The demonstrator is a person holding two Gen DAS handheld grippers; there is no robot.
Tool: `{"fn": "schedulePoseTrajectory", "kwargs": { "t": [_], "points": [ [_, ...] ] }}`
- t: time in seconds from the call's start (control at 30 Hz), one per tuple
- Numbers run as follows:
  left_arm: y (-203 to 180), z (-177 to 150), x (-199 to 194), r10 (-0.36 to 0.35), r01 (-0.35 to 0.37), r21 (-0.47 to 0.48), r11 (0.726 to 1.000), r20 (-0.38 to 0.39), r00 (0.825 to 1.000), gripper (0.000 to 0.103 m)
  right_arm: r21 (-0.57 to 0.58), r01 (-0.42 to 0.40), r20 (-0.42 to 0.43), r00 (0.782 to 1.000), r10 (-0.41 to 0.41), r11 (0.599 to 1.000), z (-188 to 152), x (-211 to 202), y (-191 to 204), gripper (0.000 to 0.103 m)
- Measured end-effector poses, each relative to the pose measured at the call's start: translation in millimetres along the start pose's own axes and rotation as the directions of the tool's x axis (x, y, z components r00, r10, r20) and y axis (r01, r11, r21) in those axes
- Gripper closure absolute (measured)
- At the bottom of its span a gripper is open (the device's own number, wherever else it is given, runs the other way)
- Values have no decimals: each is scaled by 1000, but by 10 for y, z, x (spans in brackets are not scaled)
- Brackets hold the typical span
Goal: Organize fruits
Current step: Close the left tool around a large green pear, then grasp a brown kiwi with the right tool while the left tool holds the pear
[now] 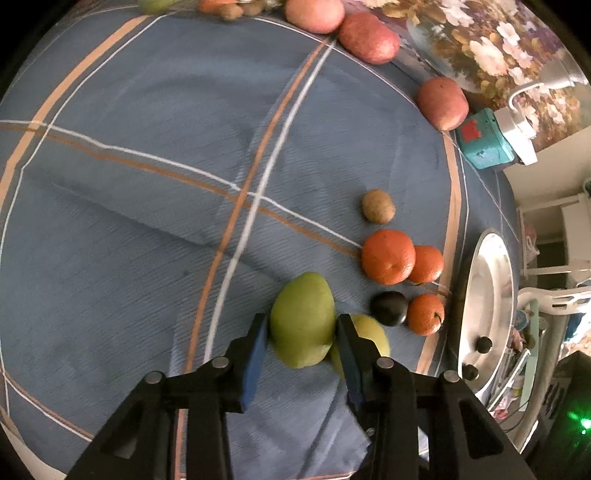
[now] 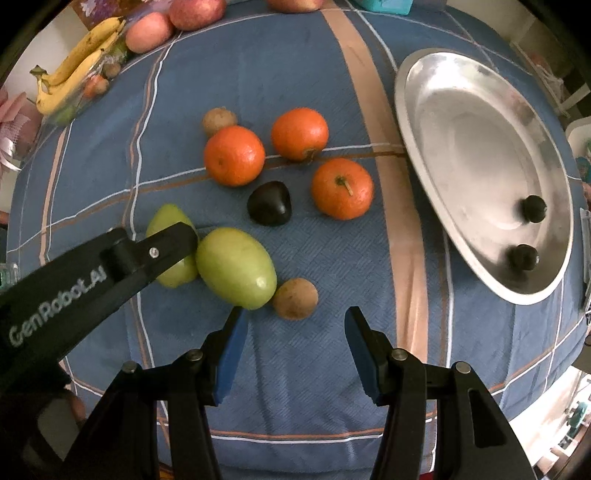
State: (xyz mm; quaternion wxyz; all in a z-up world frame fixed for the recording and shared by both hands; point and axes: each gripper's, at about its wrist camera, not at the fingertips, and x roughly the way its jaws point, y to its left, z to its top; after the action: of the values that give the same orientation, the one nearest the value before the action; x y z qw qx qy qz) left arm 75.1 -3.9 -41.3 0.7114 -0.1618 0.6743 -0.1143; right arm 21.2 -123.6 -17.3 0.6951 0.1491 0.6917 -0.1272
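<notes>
My left gripper is closed around a green mango on the blue cloth; its blue pads touch both sides. A second green mango lies just right of it. In the right wrist view the left gripper's finger covers the held mango, with the other mango beside it. My right gripper is open and empty, just short of a brown kiwi. Three oranges and a dark plum lie beyond.
A silver tray at the right holds two dark plums. Another kiwi lies behind the oranges. Bananas and red apples sit at the far edge. A teal box and a floral container stand by the apples.
</notes>
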Motion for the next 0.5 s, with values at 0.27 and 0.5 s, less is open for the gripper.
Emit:
{"fn": "schedulePoseTrajectory", "kwargs": {
  "t": [0.27, 0.5],
  "points": [
    [126, 22, -71, 35, -35, -25, 999, 24, 999, 63, -20, 23, 15, 1000, -22, 1000, 20, -5, 56, 47],
    [101, 26, -69, 46, -45, -22, 999, 27, 999, 63, -29, 24, 18, 1000, -23, 999, 50, -71, -13, 47]
  ]
}}
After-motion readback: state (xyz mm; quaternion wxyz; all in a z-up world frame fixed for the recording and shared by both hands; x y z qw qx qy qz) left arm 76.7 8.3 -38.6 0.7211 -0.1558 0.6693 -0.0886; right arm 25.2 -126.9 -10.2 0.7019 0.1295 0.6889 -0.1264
